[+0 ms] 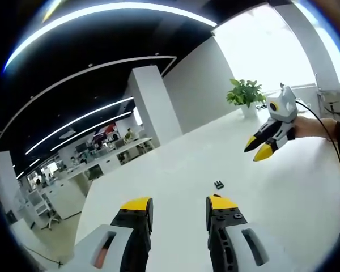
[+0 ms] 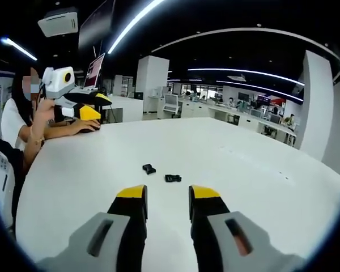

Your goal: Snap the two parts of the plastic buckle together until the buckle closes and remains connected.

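Two small black buckle parts lie apart on the white table [image 2: 243, 147]: one part [image 2: 149, 168] to the left, the other part [image 2: 172, 178] just right of it. They rest a short way ahead of my right gripper [image 2: 167, 195], which is open and empty. In the left gripper view a black buckle piece [image 1: 219, 185] lies just beyond my left gripper [image 1: 179, 204], also open and empty. A hand holds the right gripper [image 1: 256, 151] in the air at the right. The left gripper [image 2: 96, 106] hovers raised at the upper left of the right gripper view.
A potted plant [image 1: 246, 96] stands at the table's far end by a bright window. A seated person [image 2: 17, 124] is at the table's left side. A white pillar [image 1: 153, 102] and office desks [image 1: 102, 161] lie beyond the table edge.
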`<act>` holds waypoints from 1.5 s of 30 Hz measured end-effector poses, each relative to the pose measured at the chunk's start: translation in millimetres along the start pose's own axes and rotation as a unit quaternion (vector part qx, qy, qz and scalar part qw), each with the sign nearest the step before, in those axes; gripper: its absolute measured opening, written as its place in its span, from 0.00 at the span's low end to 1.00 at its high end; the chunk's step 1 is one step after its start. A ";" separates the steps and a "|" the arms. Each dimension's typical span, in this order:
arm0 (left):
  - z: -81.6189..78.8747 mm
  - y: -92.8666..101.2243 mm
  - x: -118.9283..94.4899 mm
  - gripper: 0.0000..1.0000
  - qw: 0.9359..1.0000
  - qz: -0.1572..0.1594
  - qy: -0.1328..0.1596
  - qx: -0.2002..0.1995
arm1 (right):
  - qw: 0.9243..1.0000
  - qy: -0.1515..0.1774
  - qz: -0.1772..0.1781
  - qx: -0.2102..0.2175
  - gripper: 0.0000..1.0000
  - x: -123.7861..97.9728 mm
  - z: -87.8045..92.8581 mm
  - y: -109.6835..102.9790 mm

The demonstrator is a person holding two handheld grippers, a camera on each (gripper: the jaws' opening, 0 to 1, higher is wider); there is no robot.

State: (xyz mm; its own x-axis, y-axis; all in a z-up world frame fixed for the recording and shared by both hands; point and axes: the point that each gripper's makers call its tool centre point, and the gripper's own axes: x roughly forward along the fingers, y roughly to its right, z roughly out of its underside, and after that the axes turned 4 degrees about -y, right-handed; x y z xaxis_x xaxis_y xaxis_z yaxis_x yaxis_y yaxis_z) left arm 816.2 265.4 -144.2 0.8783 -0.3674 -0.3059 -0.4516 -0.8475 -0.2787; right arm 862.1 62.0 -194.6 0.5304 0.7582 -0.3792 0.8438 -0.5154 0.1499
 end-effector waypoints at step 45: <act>15.2 10.0 34.4 0.36 0.998 0.049 0.034 -0.034 | 0.996 -0.042 -0.038 0.064 0.24 60.2 14.3 -4.2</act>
State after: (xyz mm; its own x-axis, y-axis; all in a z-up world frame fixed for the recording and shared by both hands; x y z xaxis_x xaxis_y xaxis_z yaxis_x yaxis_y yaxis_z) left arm 839.5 250.2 -171.4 0.8401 -0.4728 -0.2659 -0.5261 -0.8295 -0.1874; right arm 889.4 104.1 -231.2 0.4525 0.7634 -0.4610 0.8608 -0.5090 0.0020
